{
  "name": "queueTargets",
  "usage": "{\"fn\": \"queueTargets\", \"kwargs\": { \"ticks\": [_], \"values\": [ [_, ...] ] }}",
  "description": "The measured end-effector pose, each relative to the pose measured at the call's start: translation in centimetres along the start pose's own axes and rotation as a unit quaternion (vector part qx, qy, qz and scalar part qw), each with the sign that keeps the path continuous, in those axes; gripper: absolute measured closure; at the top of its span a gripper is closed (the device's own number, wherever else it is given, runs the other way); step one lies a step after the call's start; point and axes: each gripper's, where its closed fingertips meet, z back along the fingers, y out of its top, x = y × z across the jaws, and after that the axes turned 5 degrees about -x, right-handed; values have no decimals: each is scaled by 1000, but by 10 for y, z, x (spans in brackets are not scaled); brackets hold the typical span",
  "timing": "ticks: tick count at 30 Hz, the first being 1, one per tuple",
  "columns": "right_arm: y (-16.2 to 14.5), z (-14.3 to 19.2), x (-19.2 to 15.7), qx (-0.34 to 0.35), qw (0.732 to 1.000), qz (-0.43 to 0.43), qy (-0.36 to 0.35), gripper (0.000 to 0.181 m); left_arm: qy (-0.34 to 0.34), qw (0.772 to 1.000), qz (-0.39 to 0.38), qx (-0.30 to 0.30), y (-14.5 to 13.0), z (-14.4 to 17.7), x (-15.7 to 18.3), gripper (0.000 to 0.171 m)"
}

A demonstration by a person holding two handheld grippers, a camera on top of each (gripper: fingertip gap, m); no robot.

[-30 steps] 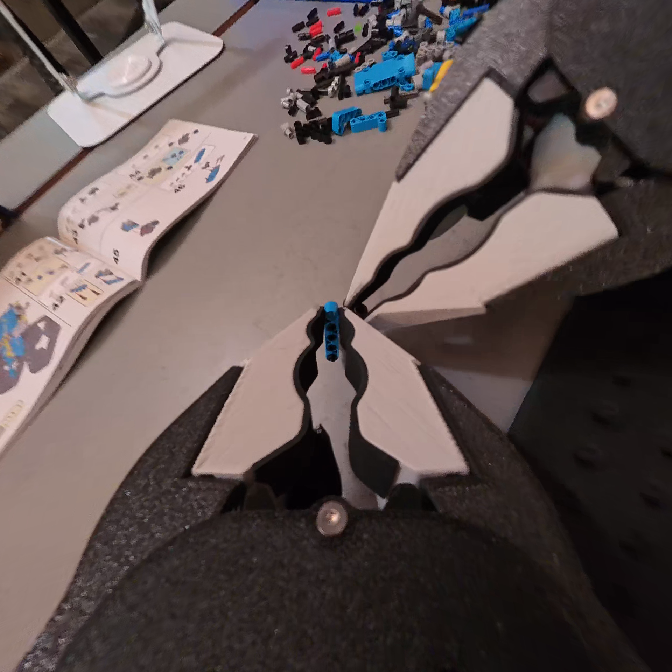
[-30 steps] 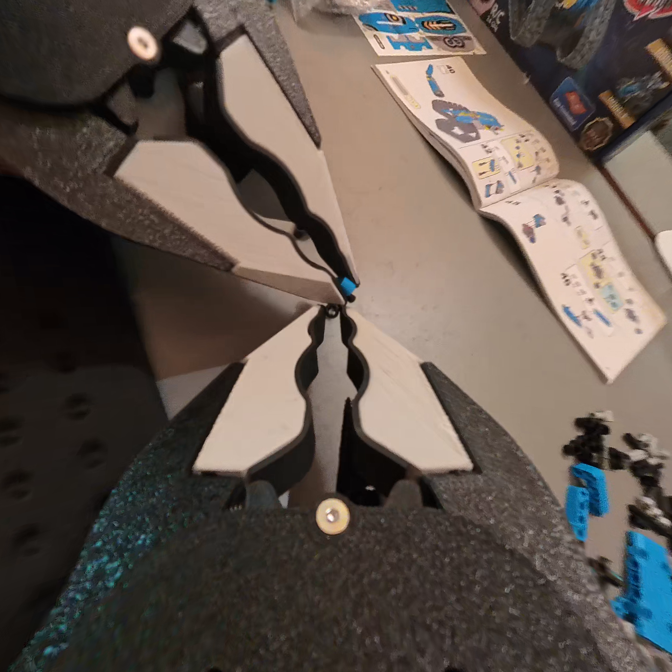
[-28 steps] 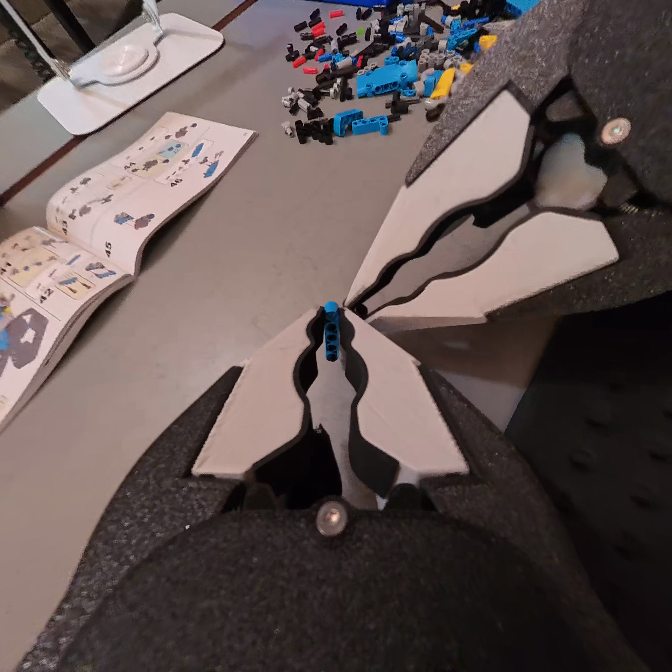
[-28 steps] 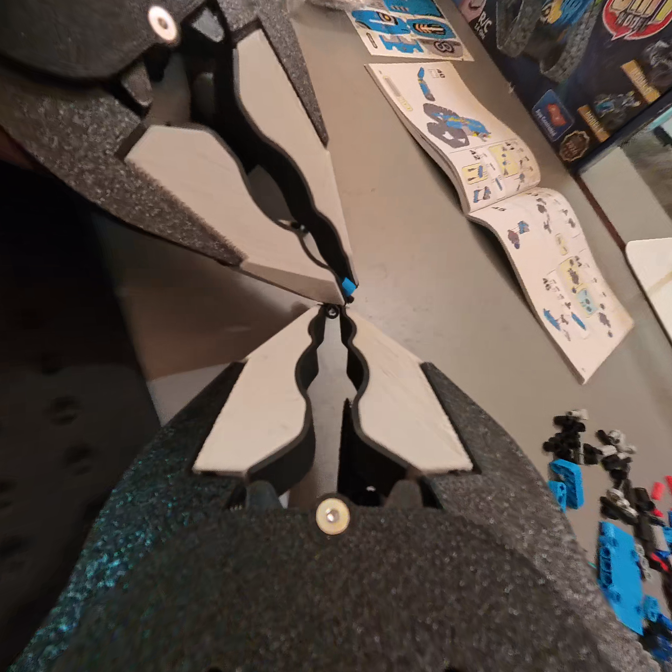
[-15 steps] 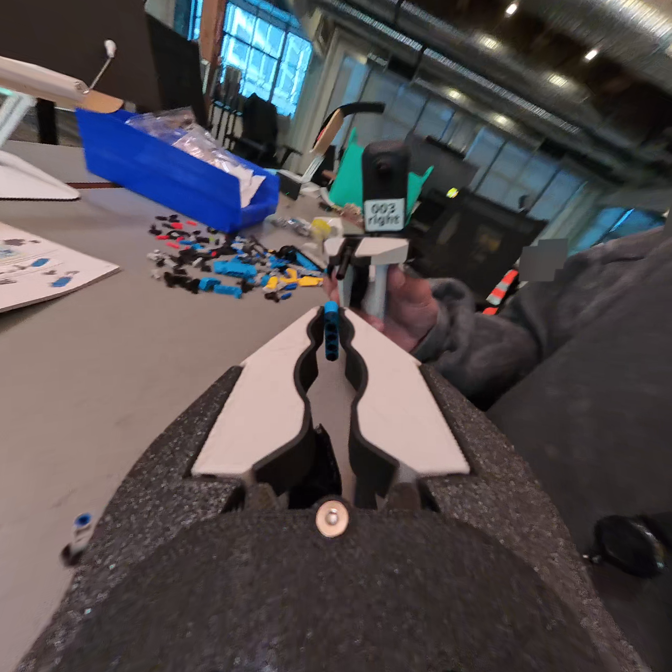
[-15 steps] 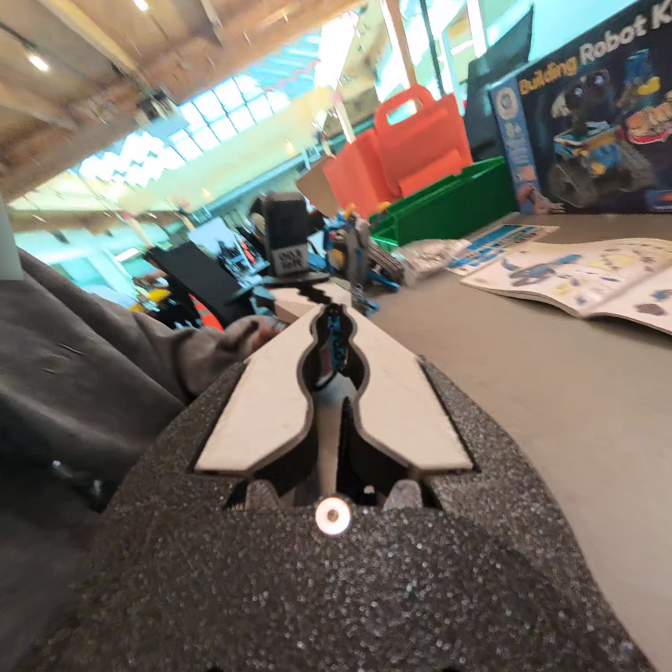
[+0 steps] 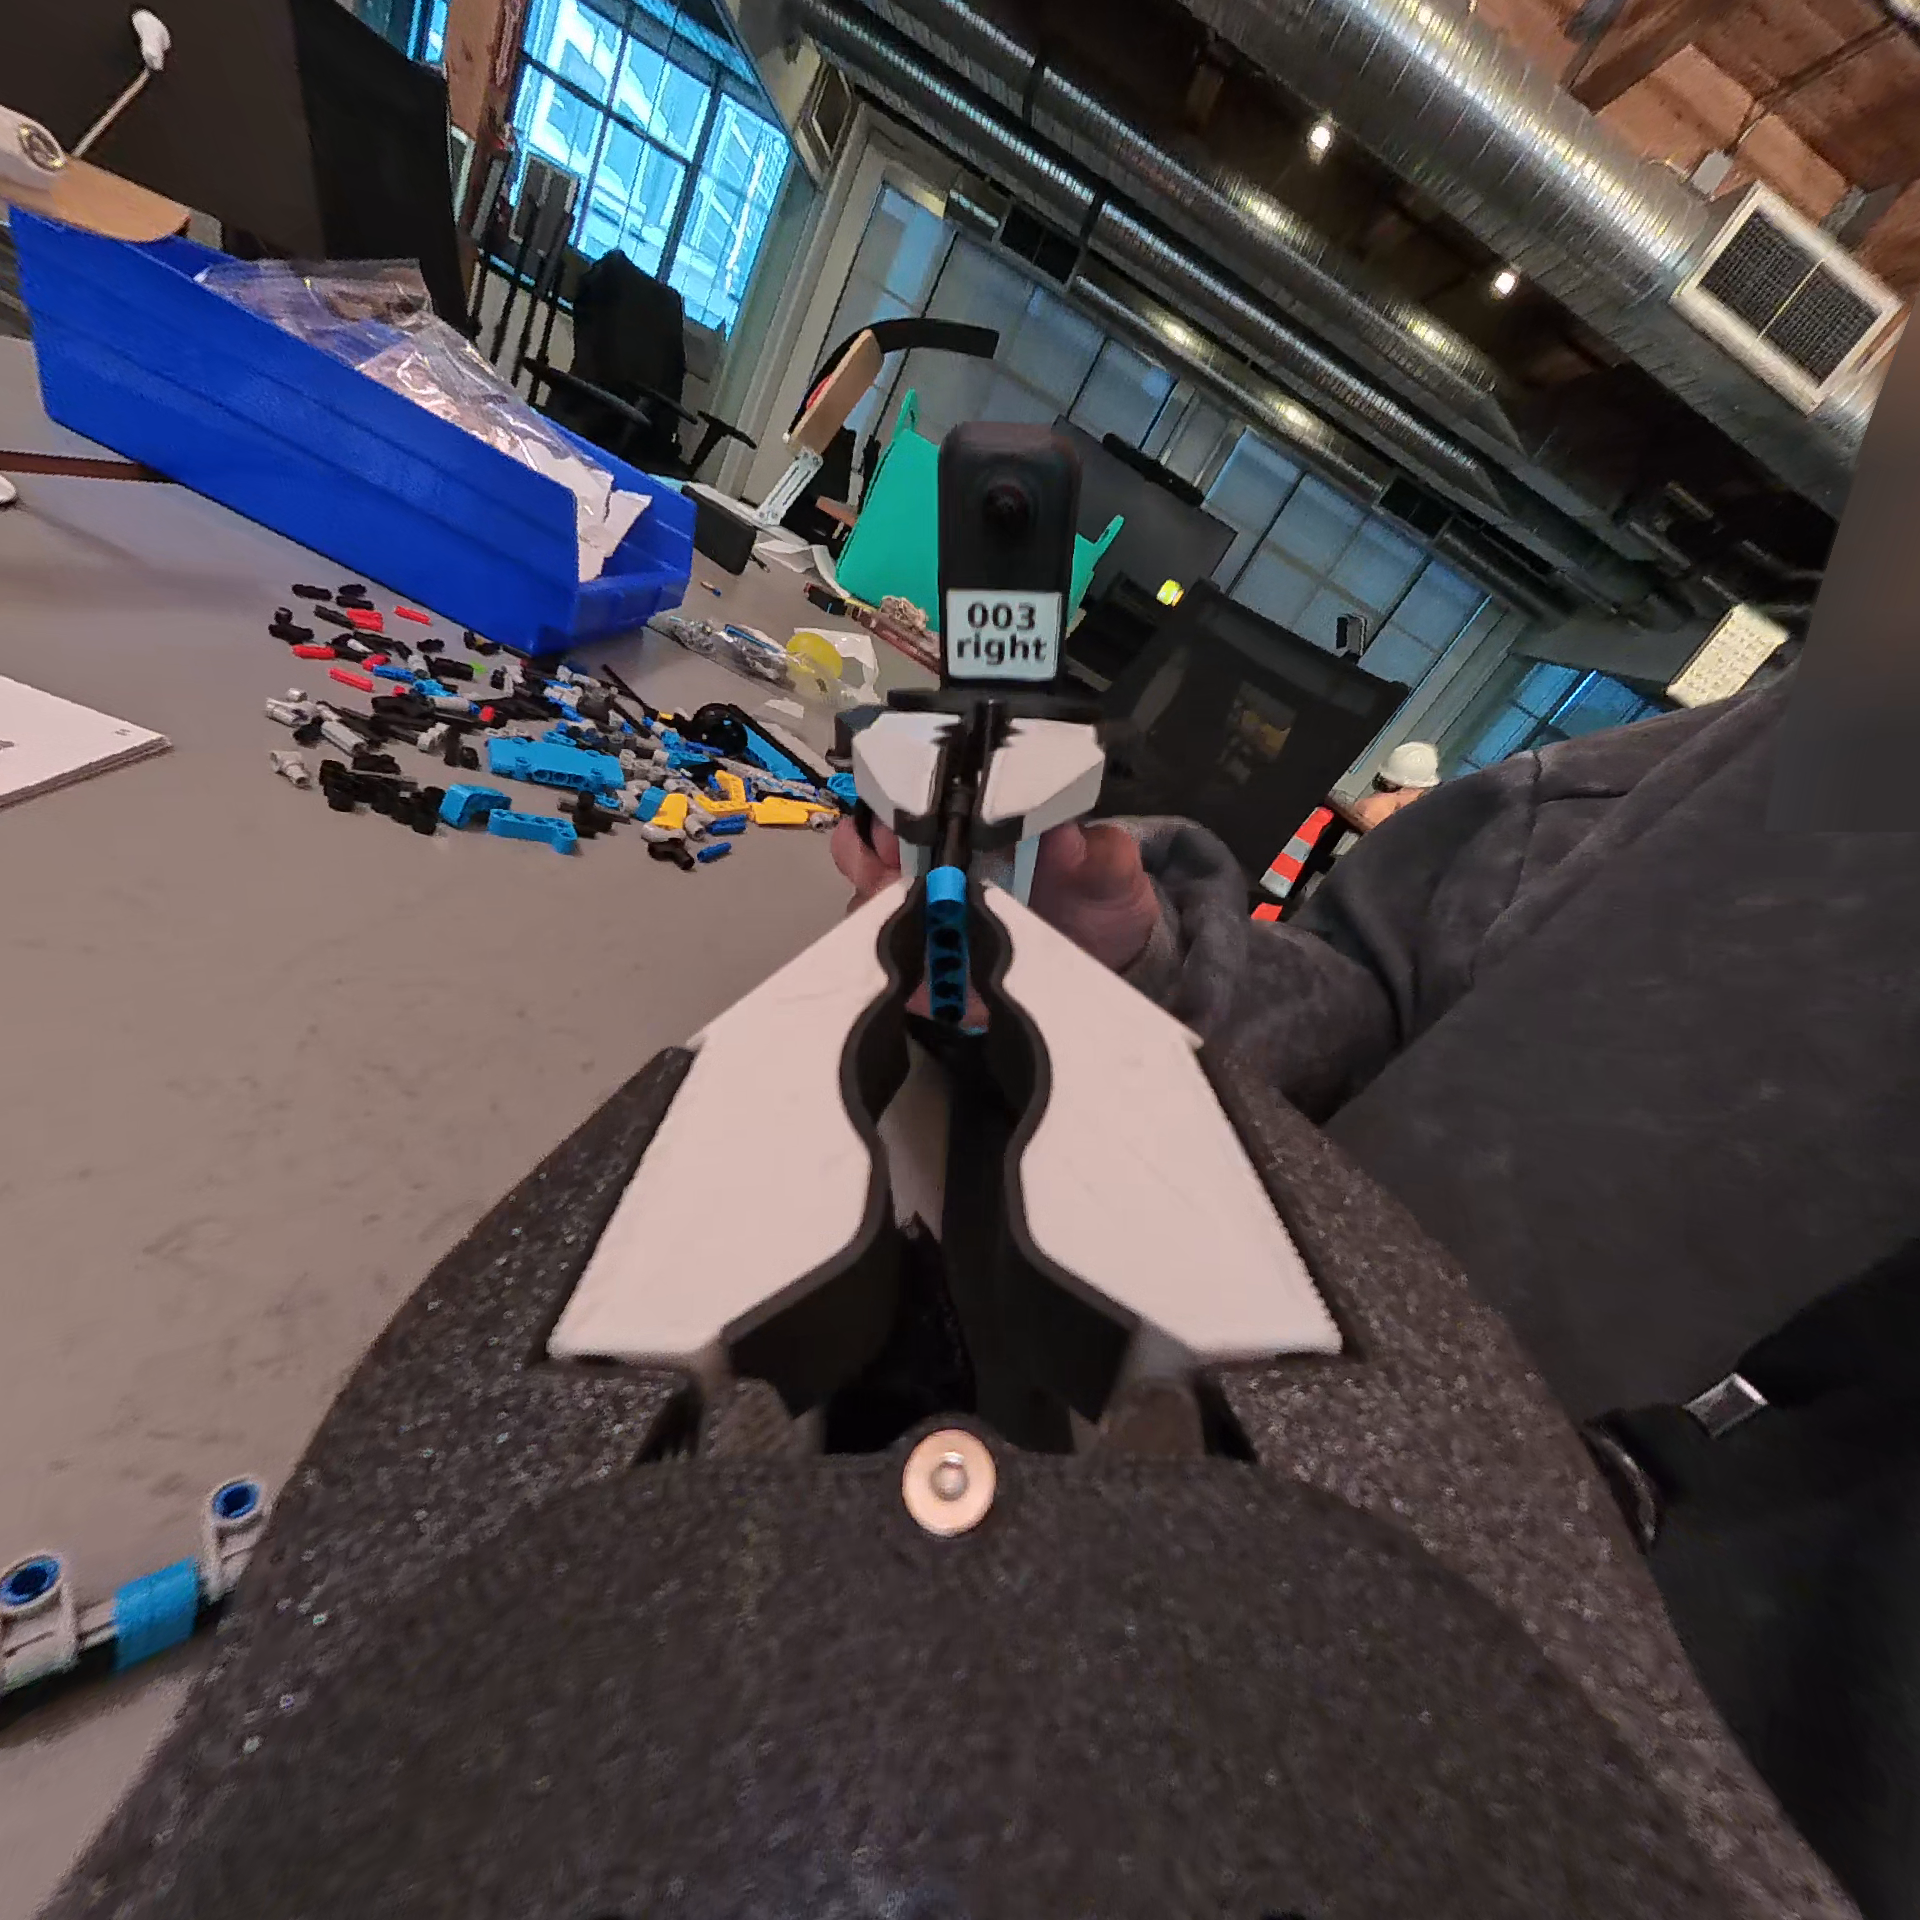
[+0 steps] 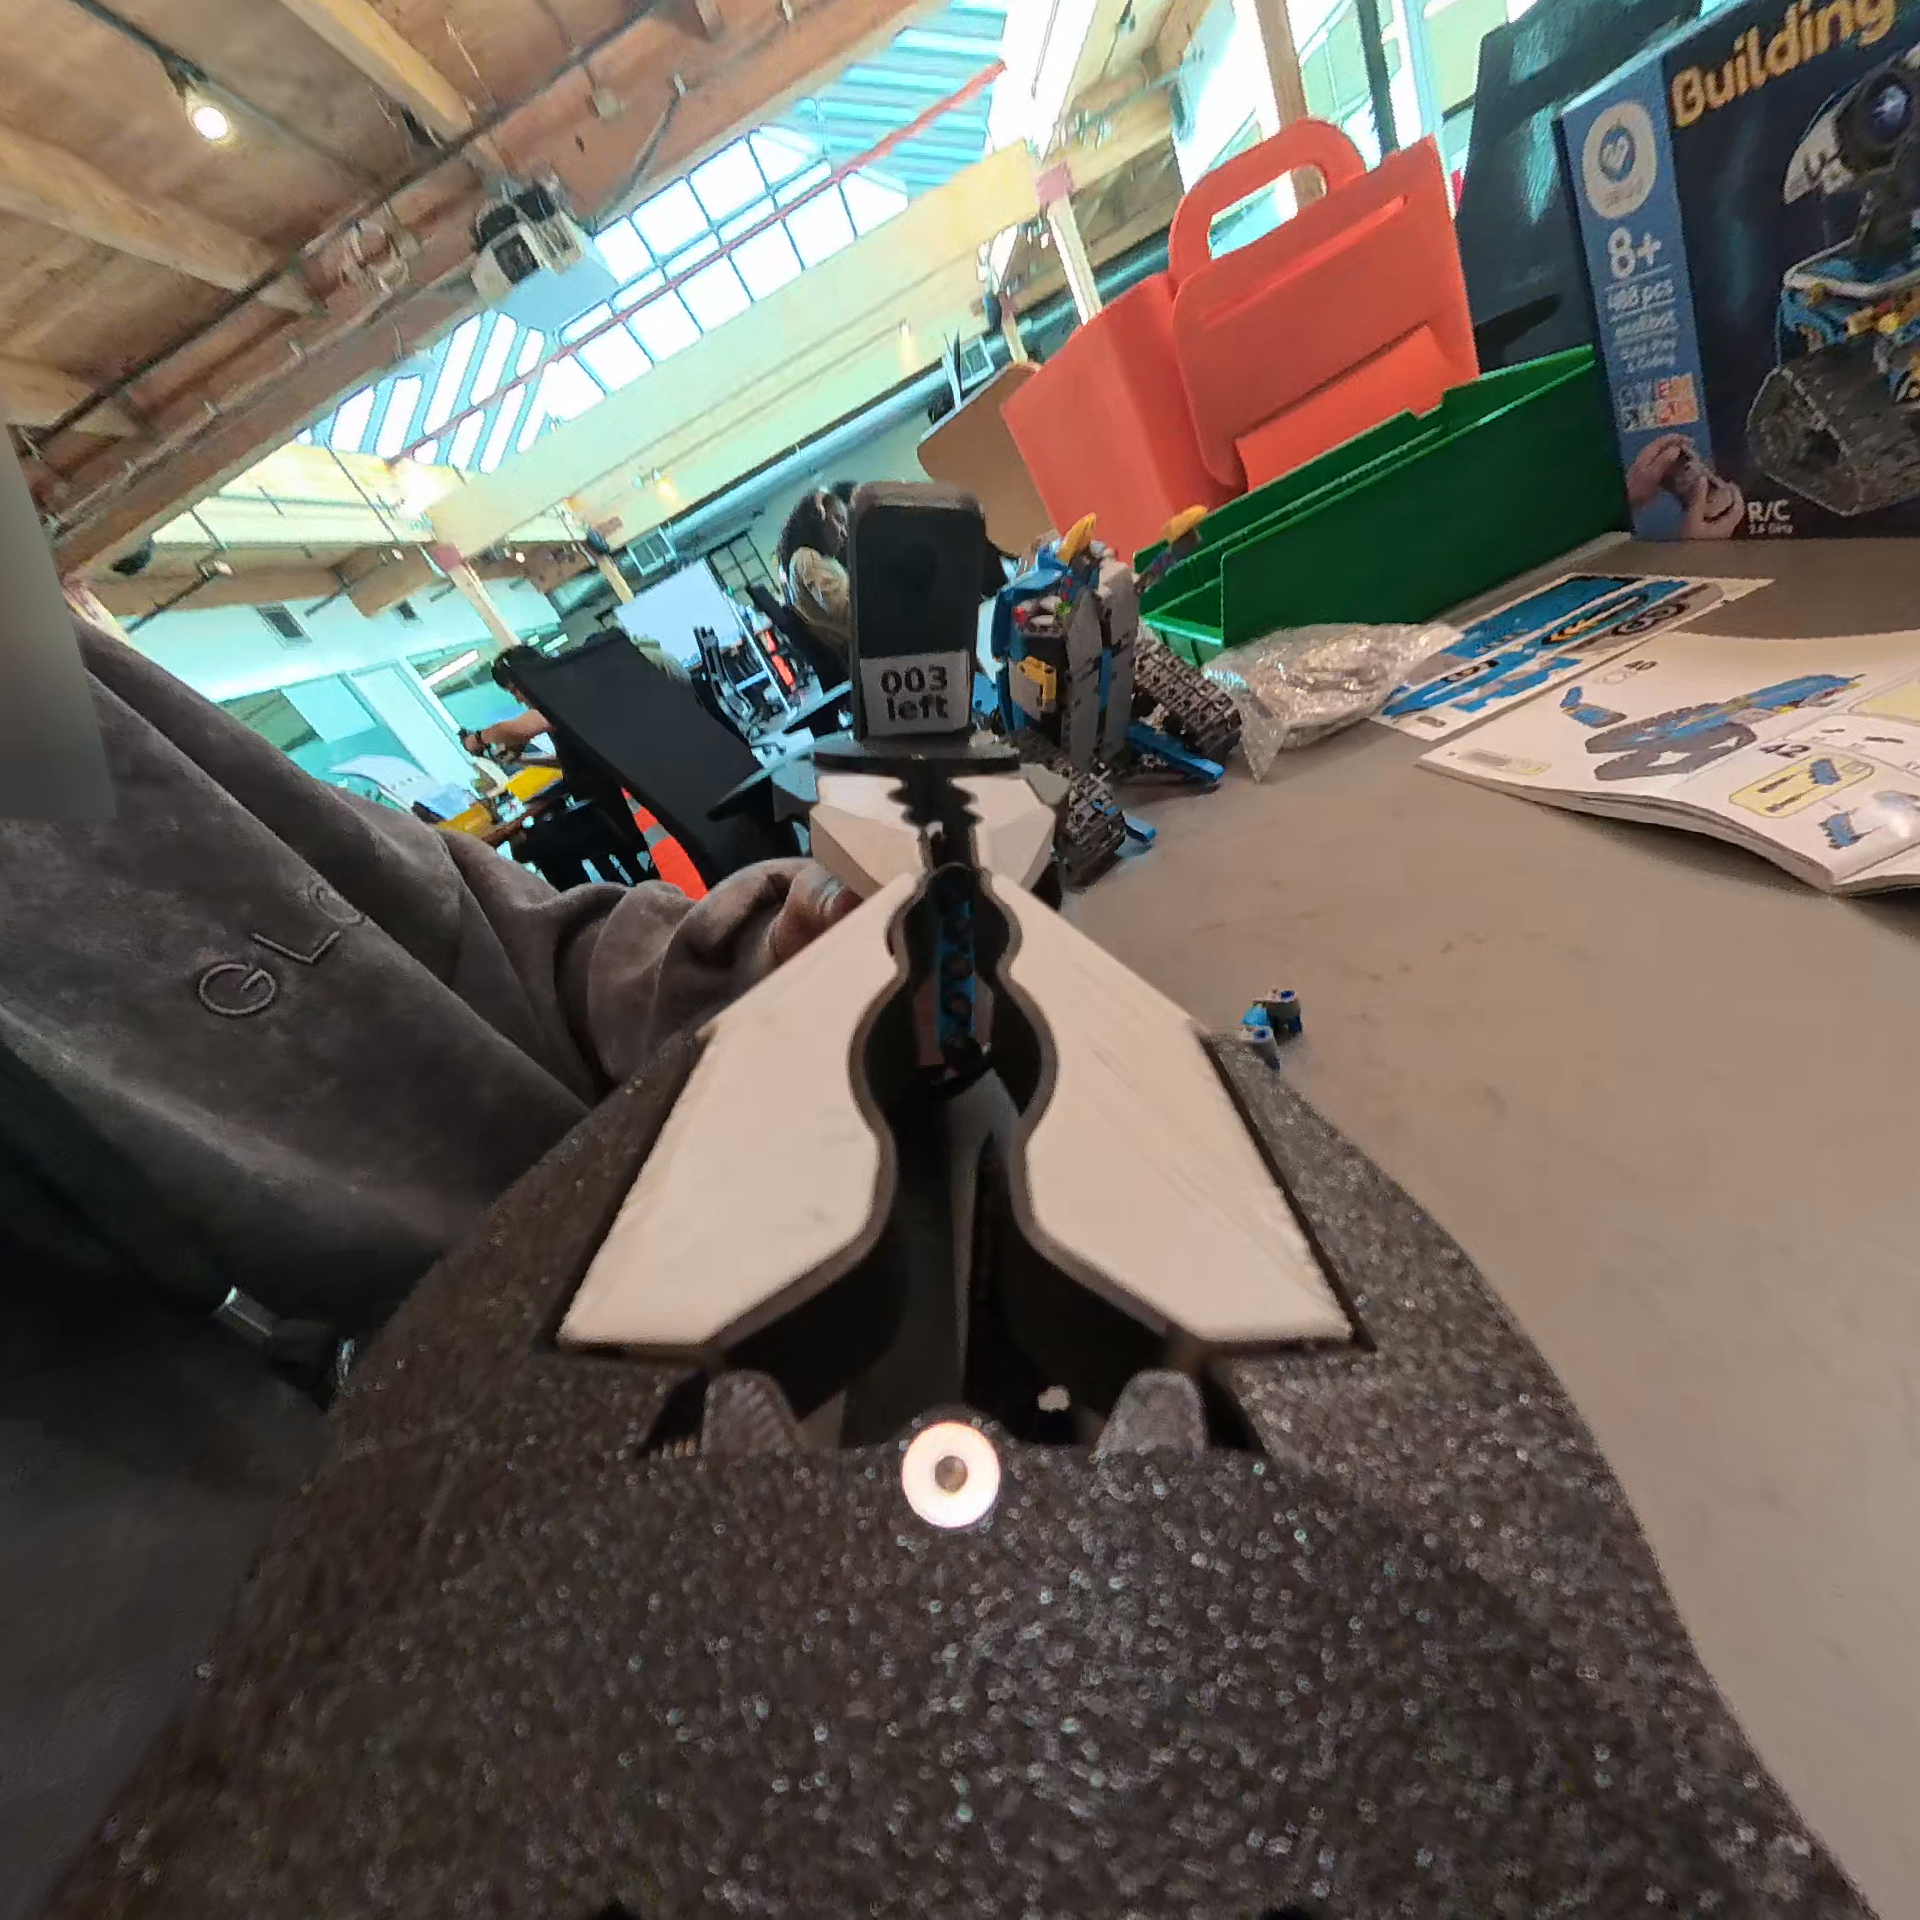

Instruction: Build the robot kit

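My left gripper [image 7: 948, 894] is shut on a short blue beam with holes [image 7: 948, 951], held above the grey table [image 7: 312, 1039]. My right gripper [image 7: 975, 805] faces it head-on a short way off, held by a hand [image 7: 1091, 883], with a thin black part sticking out of its tips toward the beam. In the right wrist view my right gripper [image 8: 951, 894] is shut on a small black and blue piece [image 8: 951, 977]. The left gripper [image 8: 930, 836] faces it just beyond.
A pile of loose blue, black, red and yellow parts [image 7: 540, 748] lies before a blue bin [image 7: 312, 447]. A small grey and blue assembly [image 7: 125, 1590] lies near the left gripper. An open booklet [image 8: 1714, 769], a built model [image 8: 1081, 686], a green bin [image 8: 1403, 520] and a grey sleeve [image 8: 312, 987] also show. Less than 4 cm separates the two grippers' tips.
Both grippers tilted up from looking down at the table to level. They drew apart from tip to tip and now face each other head-on, each still shut on its piece.
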Motion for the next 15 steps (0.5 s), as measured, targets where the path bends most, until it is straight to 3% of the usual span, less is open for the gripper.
{"fn": "queueTargets", "kwargs": {
  "ticks": [8,15],
  "values": [
    [-11,4,2,-12,992,-103,66,177,-4,1000,4,-28,-9,-3,-1,167],
    [-8,4,-8,-16,999,21,35,176,-104,990,100,-12,-5,-3,10,168]
  ]
}}
